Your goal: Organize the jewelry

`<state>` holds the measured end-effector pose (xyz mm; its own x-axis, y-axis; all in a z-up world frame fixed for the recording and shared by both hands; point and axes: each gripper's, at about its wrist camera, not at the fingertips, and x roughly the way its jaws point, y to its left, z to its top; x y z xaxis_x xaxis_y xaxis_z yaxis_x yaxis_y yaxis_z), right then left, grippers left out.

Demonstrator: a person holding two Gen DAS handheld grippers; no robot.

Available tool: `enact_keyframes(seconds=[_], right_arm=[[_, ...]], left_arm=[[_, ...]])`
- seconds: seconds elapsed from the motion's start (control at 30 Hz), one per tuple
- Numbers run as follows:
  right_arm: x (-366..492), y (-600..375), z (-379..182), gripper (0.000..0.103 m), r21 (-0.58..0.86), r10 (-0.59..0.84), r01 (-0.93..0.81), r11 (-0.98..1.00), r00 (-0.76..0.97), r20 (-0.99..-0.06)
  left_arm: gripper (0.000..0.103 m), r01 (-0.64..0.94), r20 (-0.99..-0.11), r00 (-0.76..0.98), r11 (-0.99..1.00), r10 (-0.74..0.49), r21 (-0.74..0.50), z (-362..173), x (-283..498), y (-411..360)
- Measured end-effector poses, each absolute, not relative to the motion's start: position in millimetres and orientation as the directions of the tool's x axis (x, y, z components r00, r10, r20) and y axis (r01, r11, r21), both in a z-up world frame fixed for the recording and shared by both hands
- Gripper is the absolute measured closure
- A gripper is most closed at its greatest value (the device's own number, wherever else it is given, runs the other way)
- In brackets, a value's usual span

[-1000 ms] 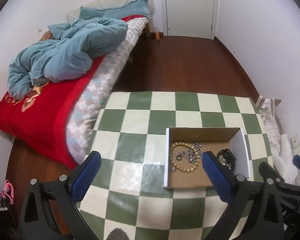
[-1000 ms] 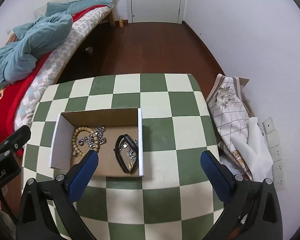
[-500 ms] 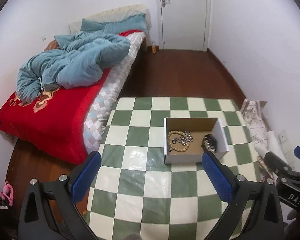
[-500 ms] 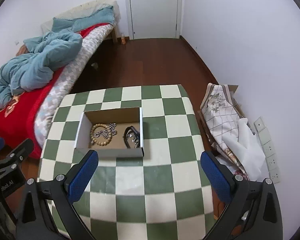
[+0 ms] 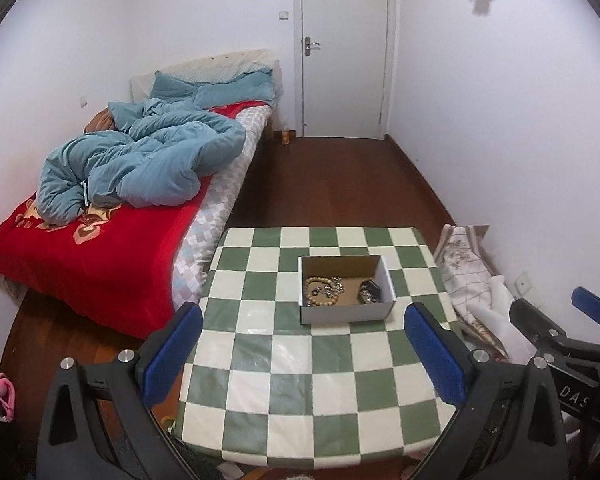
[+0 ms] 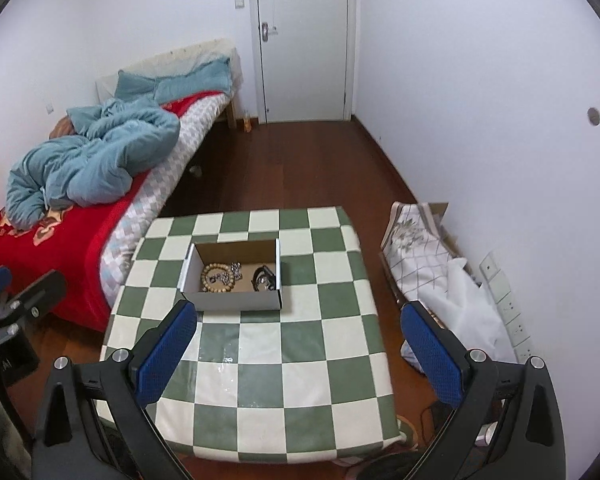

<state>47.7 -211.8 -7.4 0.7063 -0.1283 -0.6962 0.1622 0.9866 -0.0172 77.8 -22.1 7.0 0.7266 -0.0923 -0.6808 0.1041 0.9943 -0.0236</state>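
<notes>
A small open cardboard box (image 5: 346, 313) (image 6: 236, 302) stands on the green-and-white checkered table (image 5: 292, 396) (image 6: 260, 364). Inside lie a wooden bead bracelet (image 5: 320, 290) (image 6: 216, 278), a silver chain piece (image 5: 334, 286) (image 6: 234, 270) and a dark bracelet (image 5: 370, 291) (image 6: 265, 278). My left gripper (image 5: 306, 356) is open and empty, well back from the box and above the table's near part. My right gripper (image 6: 300, 354) is open and empty, also well back from the box.
A bed with a red blanket and blue duvet (image 5: 140, 168) stands left of the table. A white door (image 5: 342, 48) is at the far wall. Folded cloth and cardboard (image 6: 424, 256) lean on the right wall. Dark wood floor (image 6: 292, 168) lies beyond the table.
Both grippers have pulled back and up from the box; the box and table look smaller and more of the room shows. Both stay open and empty.
</notes>
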Motion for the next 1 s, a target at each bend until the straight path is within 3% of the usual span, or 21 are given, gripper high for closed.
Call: enact_keyframes(seconds=[0.53,1.0], right_arm=[[22.5,-207.5,49.6,0.0,-0.017,-0.121,0.15,0.989,0.718,-0.685],[84.5,-211.5,33.2,0.0,-0.055,-0.161,0.175,0.983,0.681,-0.714]], left_arm=[[0.0,0.102,-0.687,0.719,0.994,-0.101,-0.039,42.8,61.4,-26.1],[0.0,0.045,-0.713,0.699,0.998,-0.059,-0.039,30.2,112.4,-28.4]])
